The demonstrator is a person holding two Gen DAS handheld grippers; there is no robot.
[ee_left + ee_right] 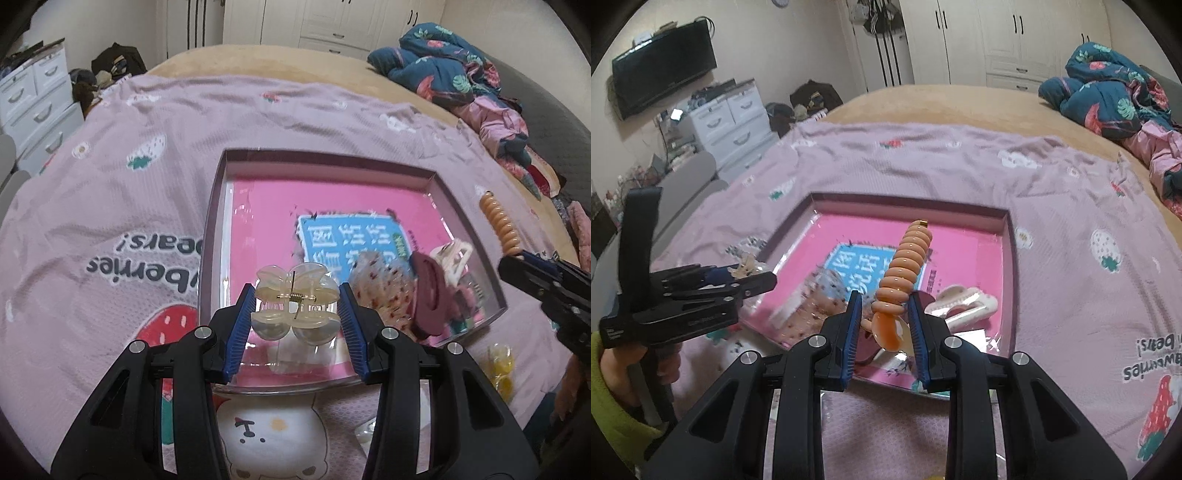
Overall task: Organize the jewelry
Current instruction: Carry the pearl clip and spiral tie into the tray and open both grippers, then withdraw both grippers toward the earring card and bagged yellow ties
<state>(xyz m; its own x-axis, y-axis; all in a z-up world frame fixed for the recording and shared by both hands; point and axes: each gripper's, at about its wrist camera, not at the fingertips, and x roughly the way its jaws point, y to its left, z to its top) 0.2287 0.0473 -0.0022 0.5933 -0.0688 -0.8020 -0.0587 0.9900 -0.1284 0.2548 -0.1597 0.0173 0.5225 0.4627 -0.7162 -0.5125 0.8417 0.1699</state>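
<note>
My left gripper (295, 299) is shut on a pale yellow flower-shaped claw clip (295, 302) and holds it above the near edge of the clear tray (221, 177) with a pink bottom. My right gripper (883, 317) is shut on an orange ridged hair clip (901, 273), which points up over the same tray (1006, 221). In the tray lie a cream claw clip (964, 301), a speckled clear clip (827, 295) and a maroon scrunchie (428, 291). The right gripper also shows at the right edge of the left wrist view (517, 258).
The tray sits on a lilac strawberry-print blanket (110, 184) on a bed. A yellow clip (500, 365) lies on the blanket beside the tray's near right corner. Bunched clothes (1115, 92) lie at the far right. White drawers (731, 114) stand at the left.
</note>
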